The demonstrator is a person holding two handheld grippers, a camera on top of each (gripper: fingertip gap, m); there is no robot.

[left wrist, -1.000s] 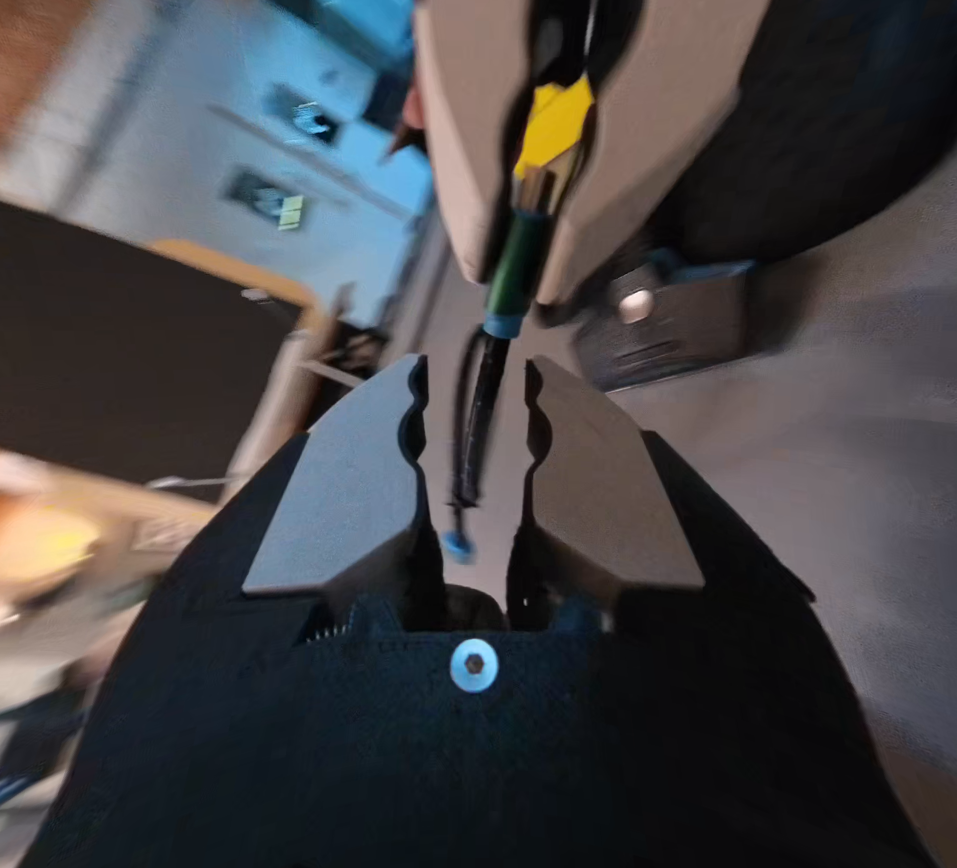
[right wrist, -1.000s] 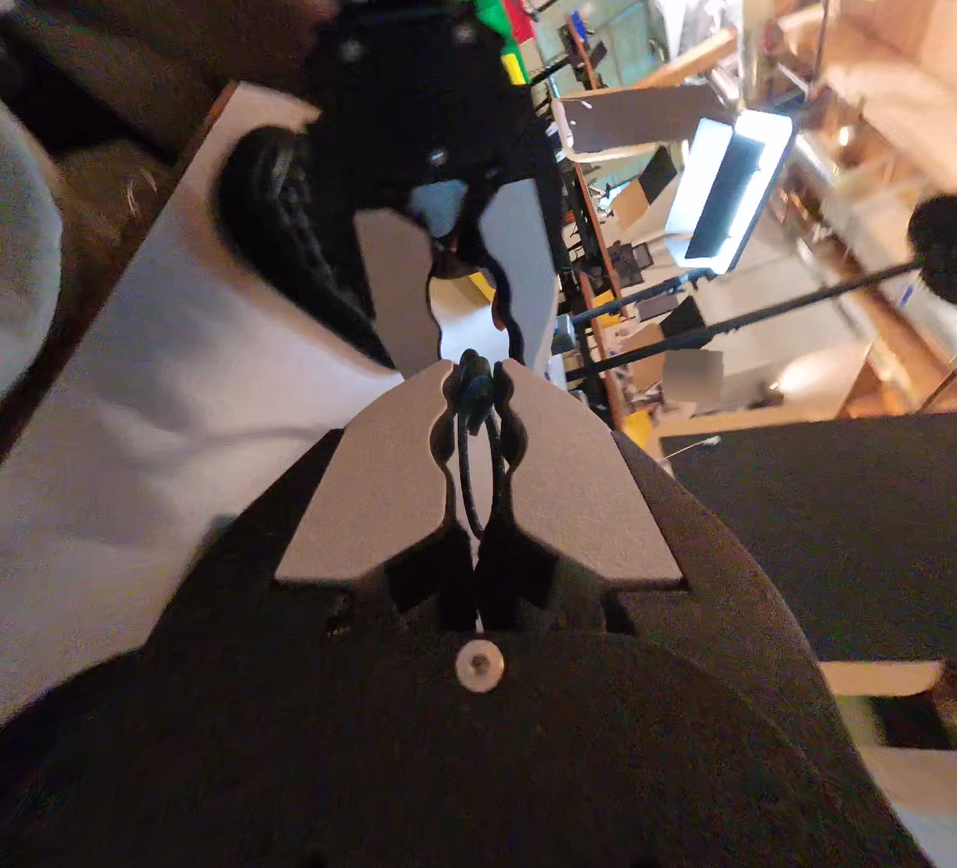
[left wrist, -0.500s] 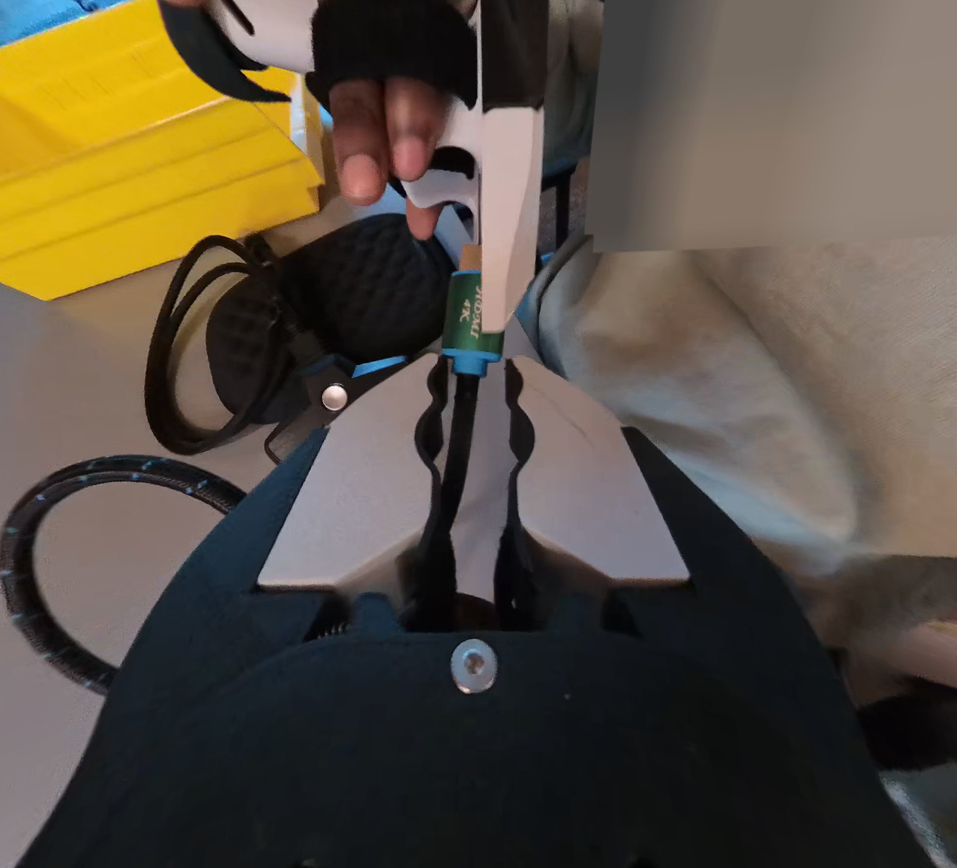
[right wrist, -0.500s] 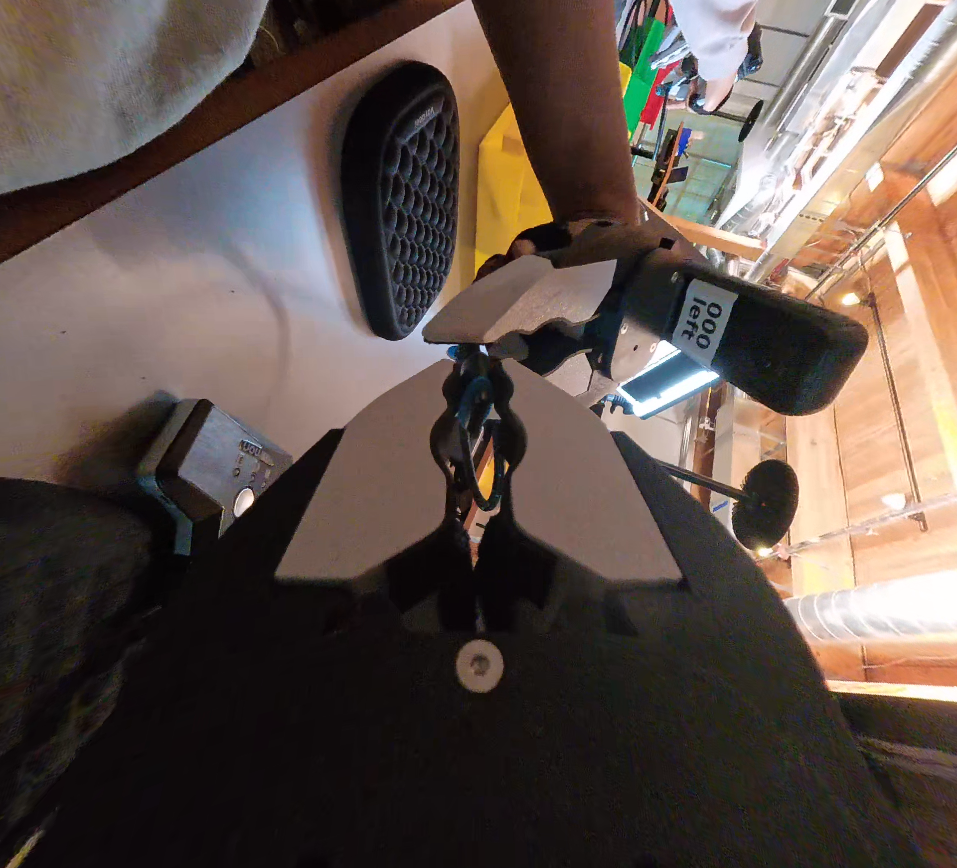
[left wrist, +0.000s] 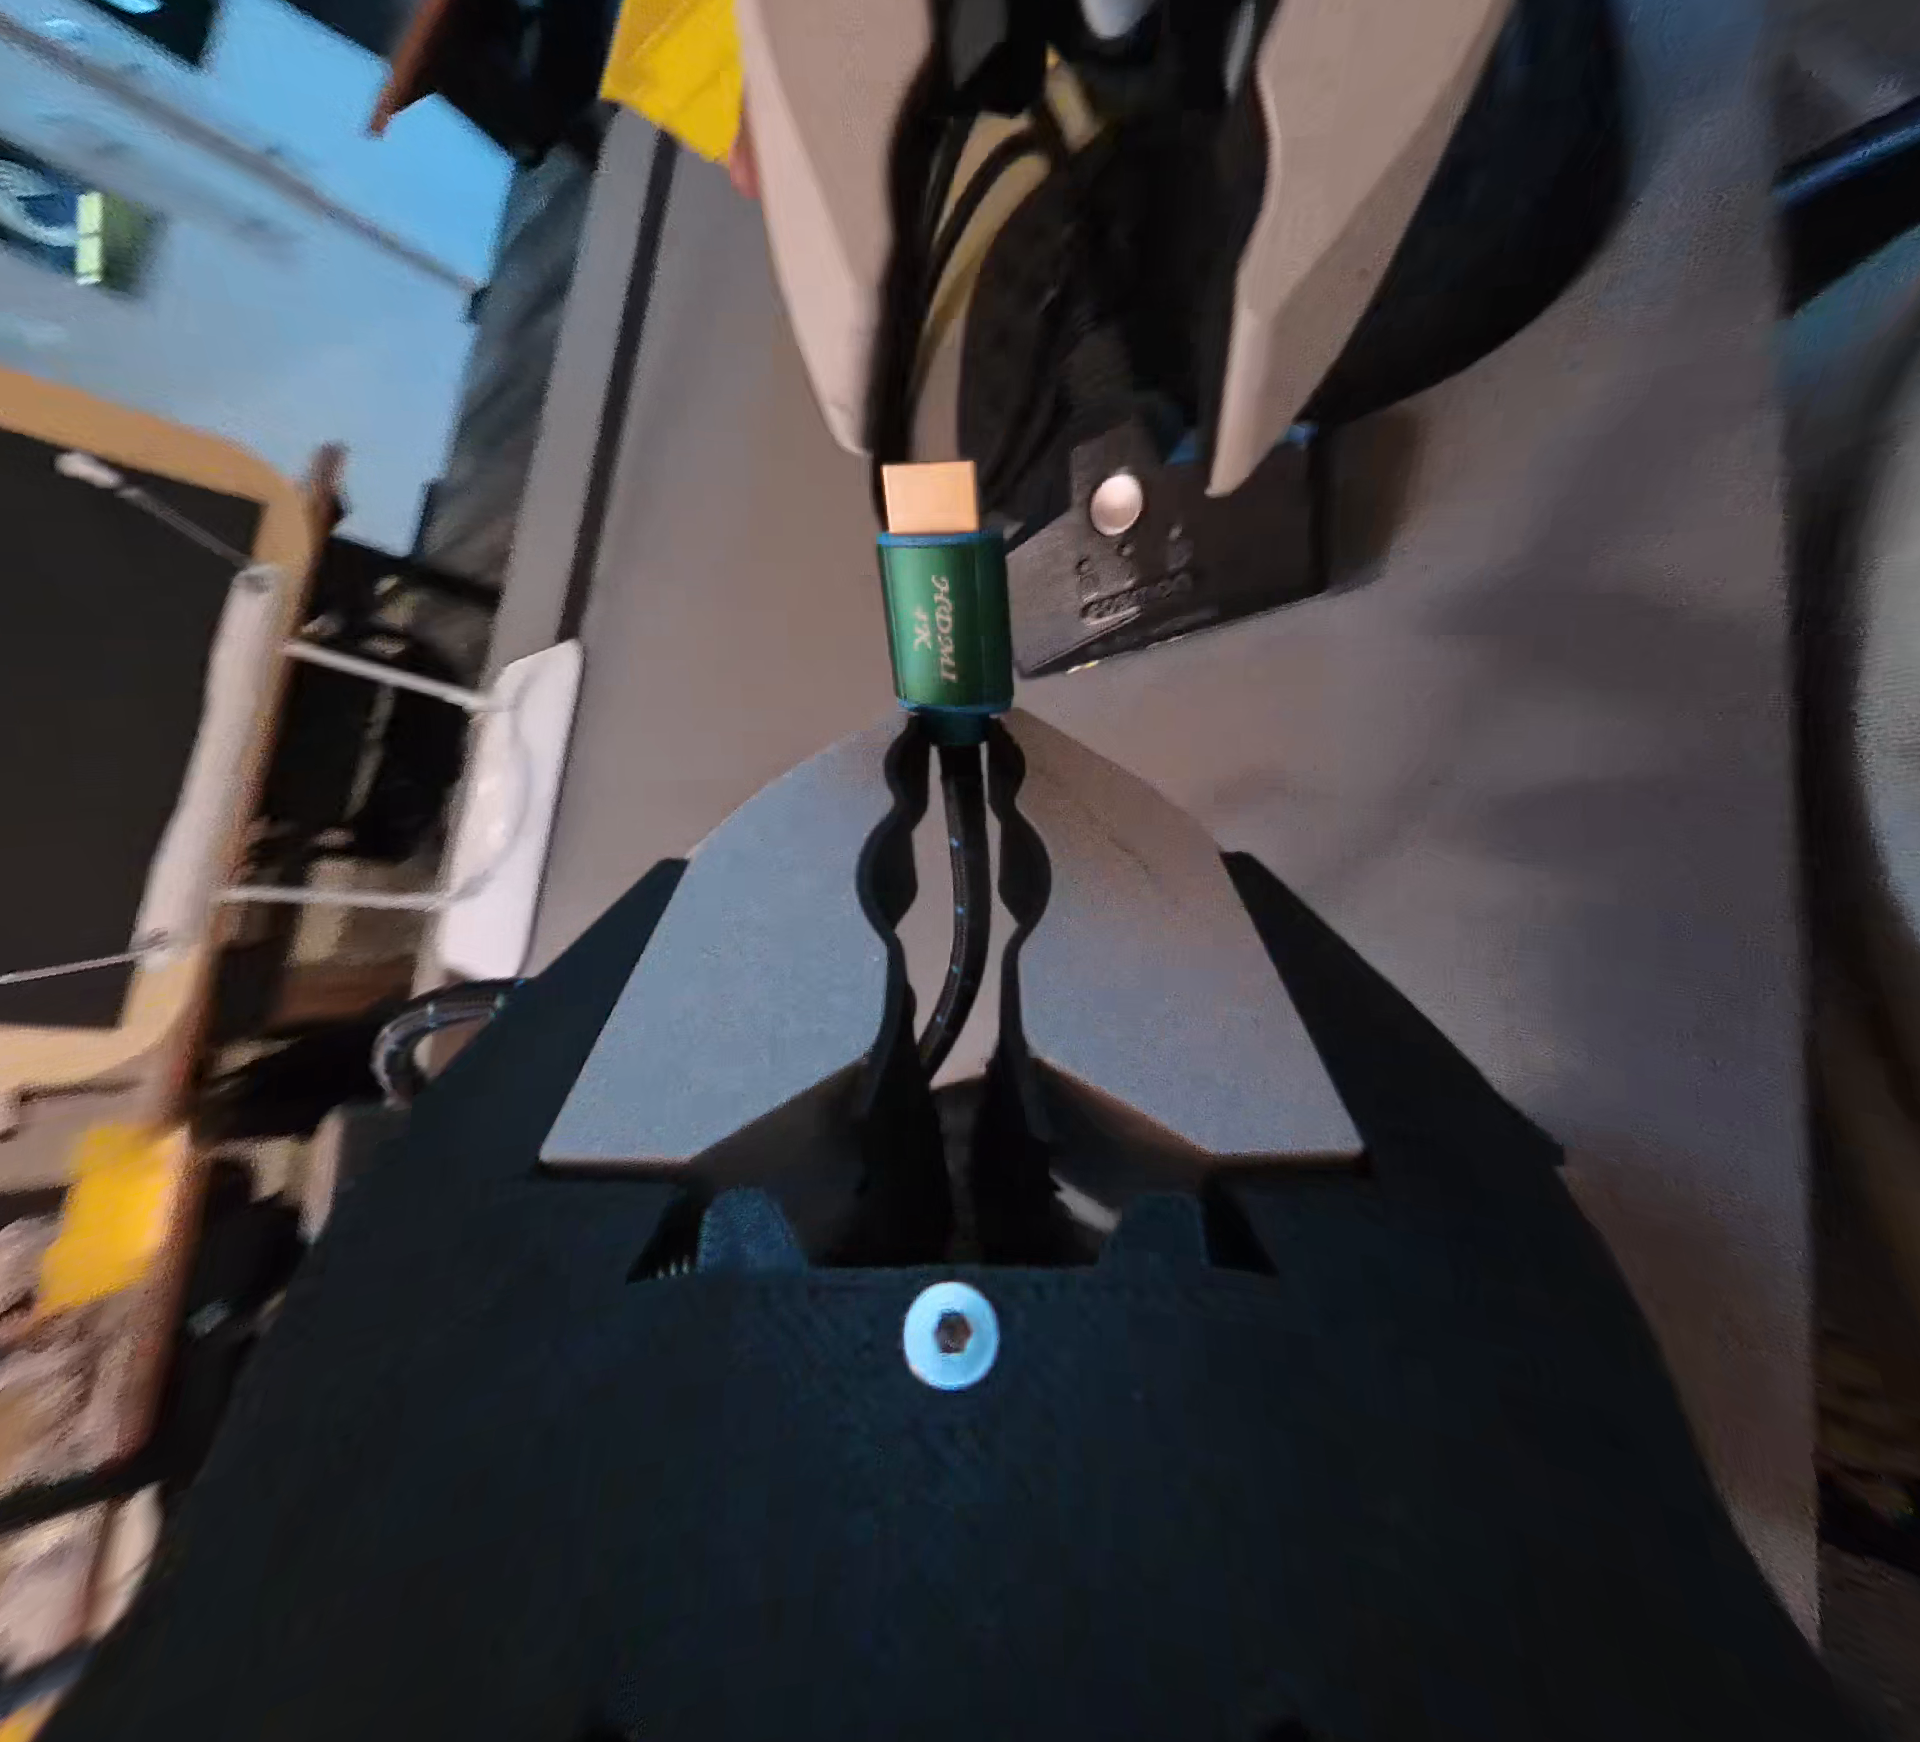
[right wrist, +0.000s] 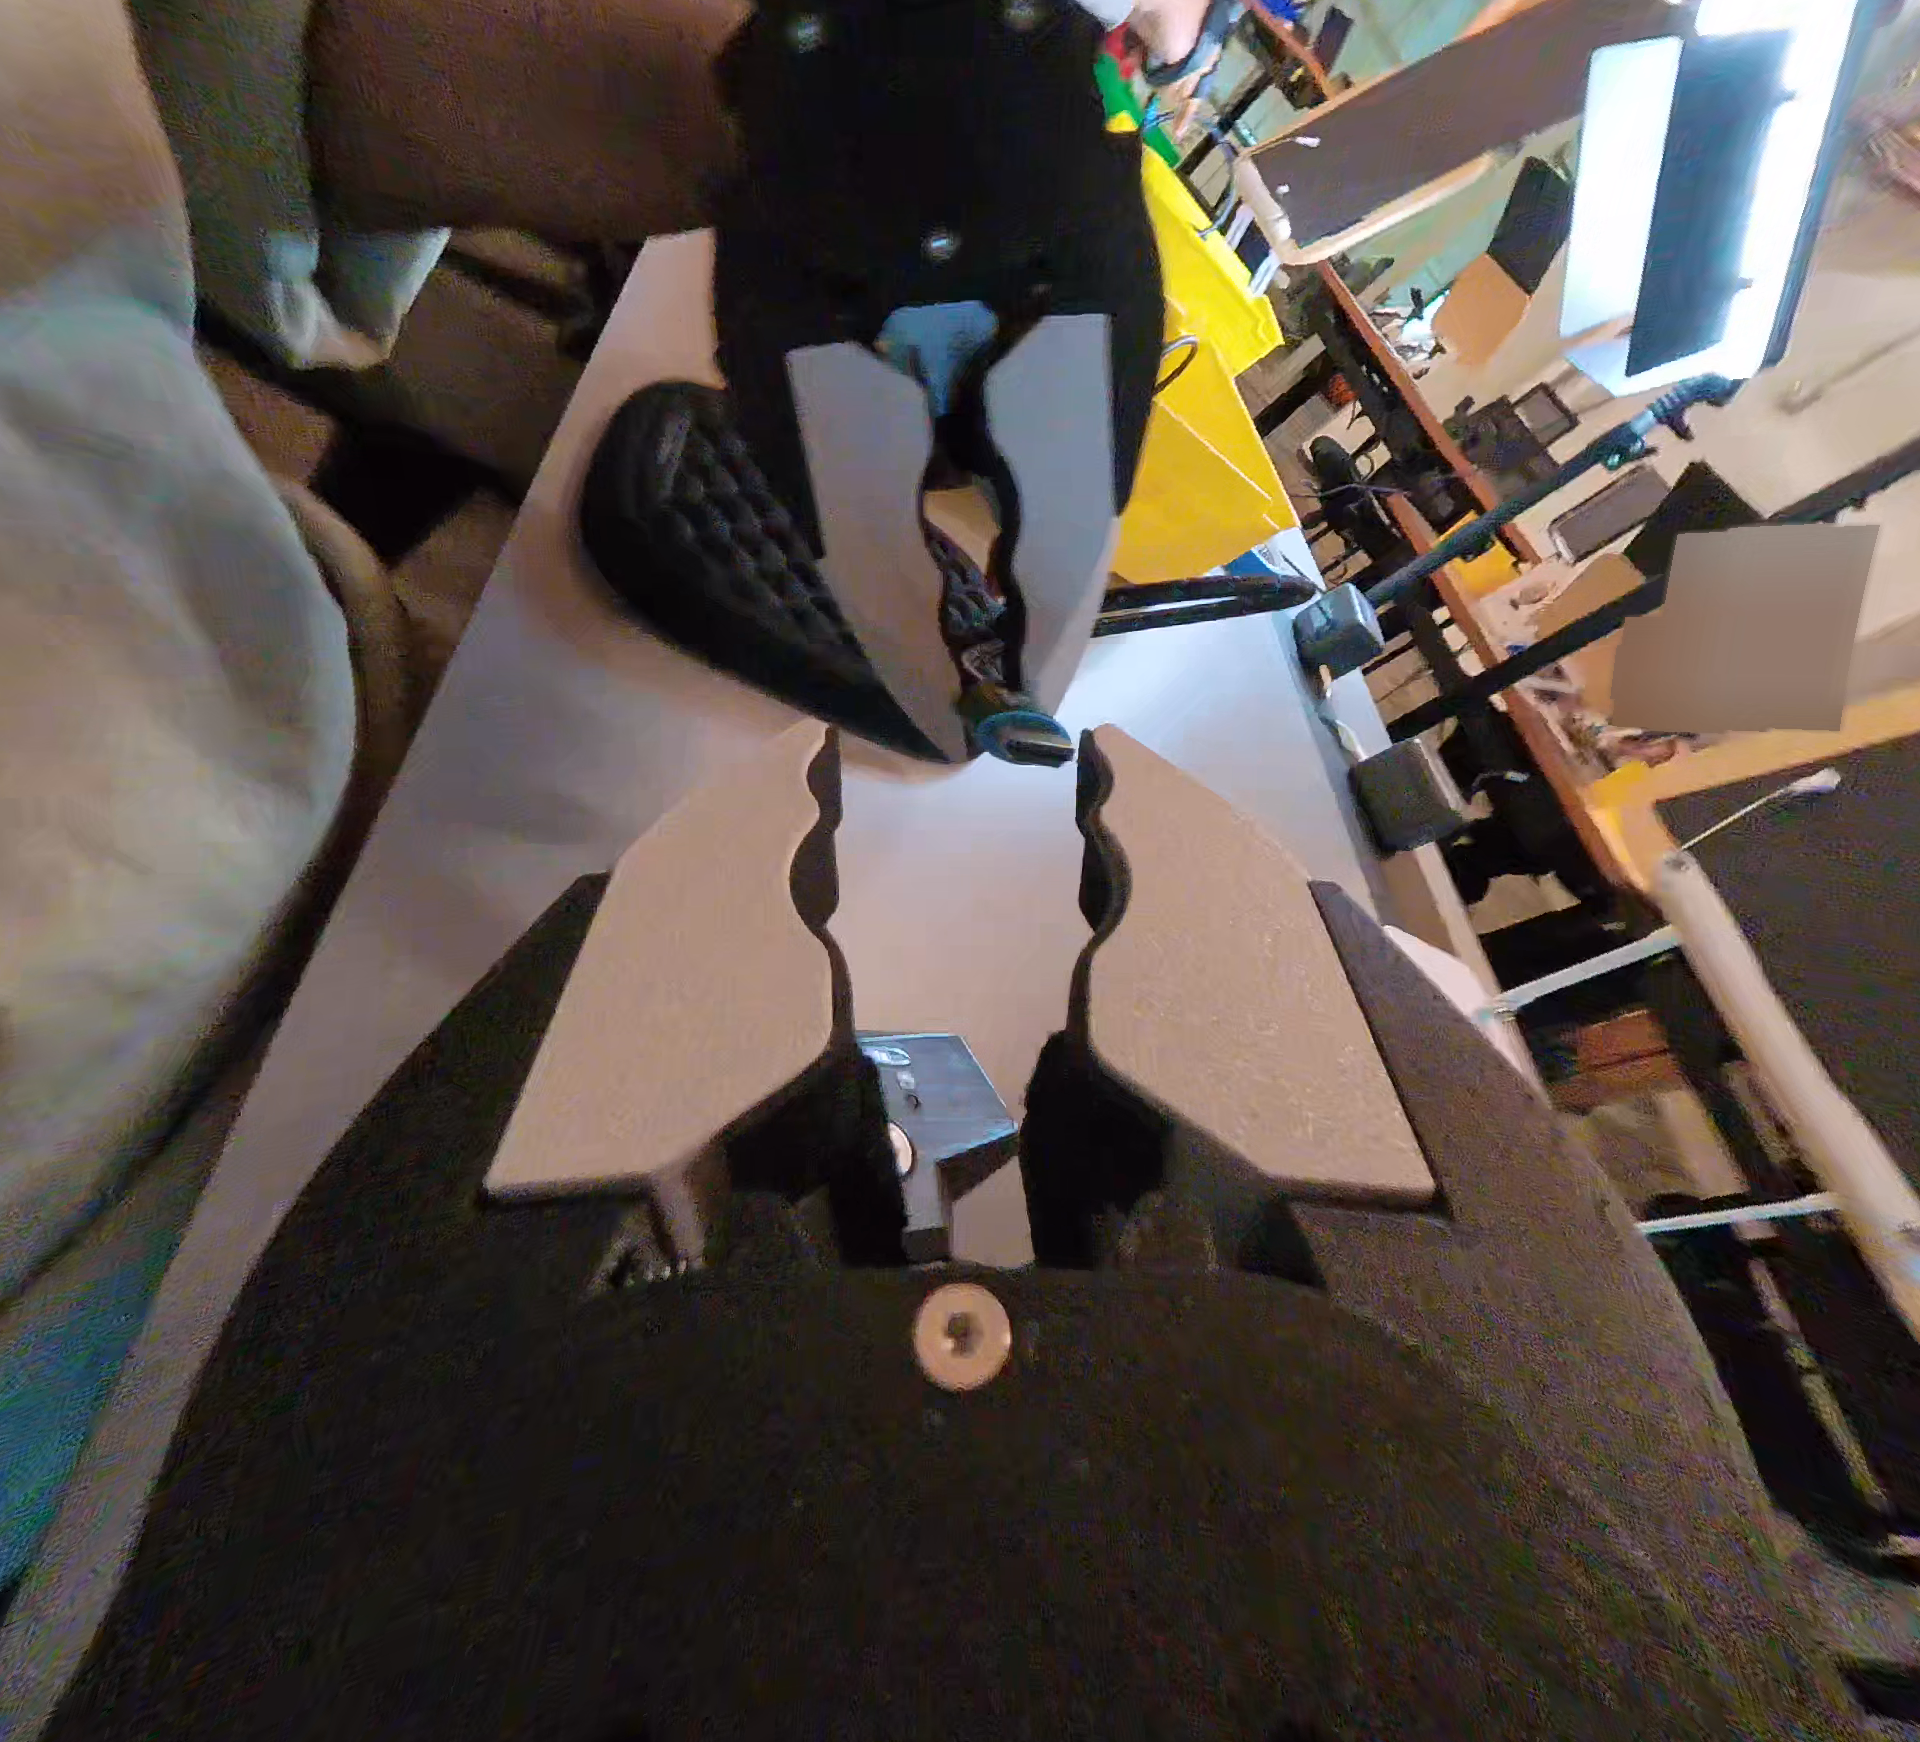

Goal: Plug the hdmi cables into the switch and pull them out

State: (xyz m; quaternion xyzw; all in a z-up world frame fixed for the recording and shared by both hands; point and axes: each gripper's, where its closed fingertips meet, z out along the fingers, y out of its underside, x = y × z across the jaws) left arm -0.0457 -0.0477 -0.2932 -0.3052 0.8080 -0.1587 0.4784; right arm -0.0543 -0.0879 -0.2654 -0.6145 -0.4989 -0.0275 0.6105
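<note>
The left gripper (left wrist: 948, 742) is clamped on a black cable (left wrist: 961, 913) just behind its green plug (left wrist: 943, 622), whose gold tip points up and away, free of any socket. The right gripper (right wrist: 954, 742) faces it with its fingers spread and nothing between them. The small dark switch box (left wrist: 1164, 570) lies on the grey table (left wrist: 1455, 757) just beyond the plug. A black textured pouch (right wrist: 717, 591) and a yellow bin (right wrist: 1195, 435) sit farther back.
</note>
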